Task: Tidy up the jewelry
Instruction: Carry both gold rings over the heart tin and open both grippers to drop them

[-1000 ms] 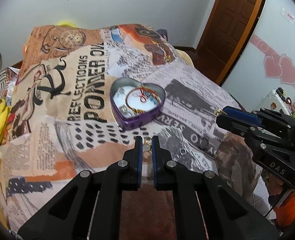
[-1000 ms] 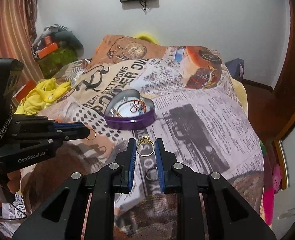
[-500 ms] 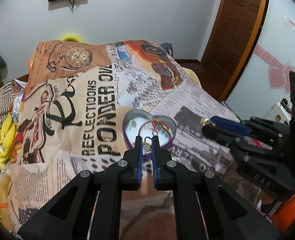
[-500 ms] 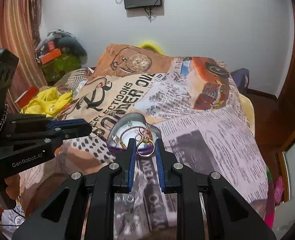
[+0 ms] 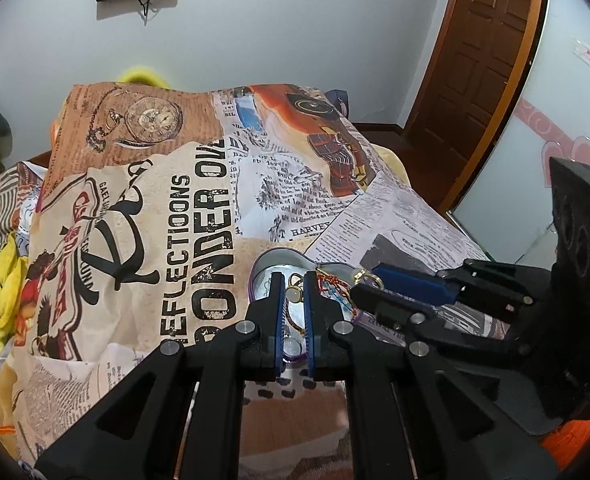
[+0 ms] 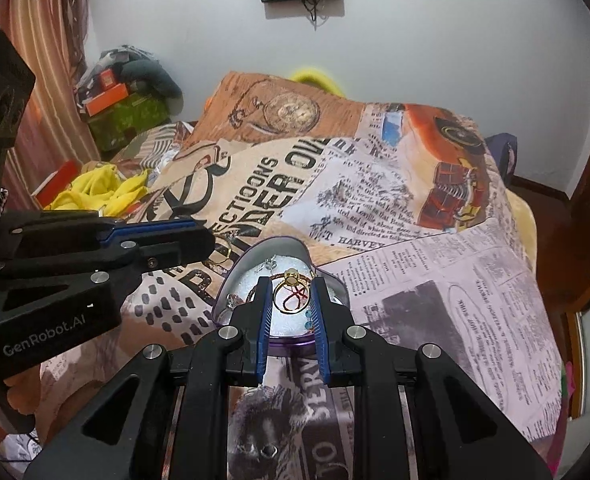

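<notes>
The left gripper (image 5: 294,286) pinches a small gold ring (image 5: 294,292) over the purple heart-shaped tin (image 6: 283,340), which sits mid-bed on the printed bedspread (image 6: 435,280). The right gripper (image 6: 291,294) clamps a stone-set gold ring (image 6: 290,294) above the same tin, which already holds other jewelry.

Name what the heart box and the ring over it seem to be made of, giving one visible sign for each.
Heart box: probably thin metal; glossy purple wall outside, mirror-like silvery inside.
Ring in the right tool: gold-coloured metal, shiny and thin, with a pale rounded stone on top; real gold or plating cannot be told.
</notes>
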Available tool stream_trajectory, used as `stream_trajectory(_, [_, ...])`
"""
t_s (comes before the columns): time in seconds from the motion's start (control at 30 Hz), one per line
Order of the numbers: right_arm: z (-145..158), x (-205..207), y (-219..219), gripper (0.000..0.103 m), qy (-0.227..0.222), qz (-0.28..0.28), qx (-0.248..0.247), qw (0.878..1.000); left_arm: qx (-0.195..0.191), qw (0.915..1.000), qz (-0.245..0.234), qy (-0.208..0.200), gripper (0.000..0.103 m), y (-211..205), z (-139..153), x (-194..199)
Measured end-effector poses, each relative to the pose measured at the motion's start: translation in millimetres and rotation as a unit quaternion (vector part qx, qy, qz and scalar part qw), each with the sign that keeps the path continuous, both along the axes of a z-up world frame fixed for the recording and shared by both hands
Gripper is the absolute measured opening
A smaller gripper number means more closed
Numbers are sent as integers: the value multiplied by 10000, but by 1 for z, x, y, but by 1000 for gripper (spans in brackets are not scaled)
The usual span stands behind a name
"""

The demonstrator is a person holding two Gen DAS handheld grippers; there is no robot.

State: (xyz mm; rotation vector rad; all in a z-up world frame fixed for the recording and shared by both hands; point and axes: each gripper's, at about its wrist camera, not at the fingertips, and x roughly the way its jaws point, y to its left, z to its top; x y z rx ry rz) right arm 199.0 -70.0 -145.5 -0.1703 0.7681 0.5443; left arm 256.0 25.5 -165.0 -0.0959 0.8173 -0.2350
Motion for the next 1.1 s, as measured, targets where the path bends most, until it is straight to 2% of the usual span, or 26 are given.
stream_trajectory(0.2, [-16, 18, 6, 17, 382, 87, -134, 9991, -57, 9998, -13, 189, 7, 1, -14, 15])
stream_trajectory(0.57, [-29, 24, 13, 17, 517, 150, -321, 9980, -92, 9988, -41, 477, 7, 0, -38, 31])
stream_trajectory(0.83, [-27, 22, 15, 17, 410, 156, -434, 9981, -87, 9988, -93, 463, 7, -3, -36, 30])
stream_trajectory(1.1, [-23, 15, 18, 18, 313, 163, -558, 9978, -38, 9994, -74, 333, 7, -2, -22, 21])
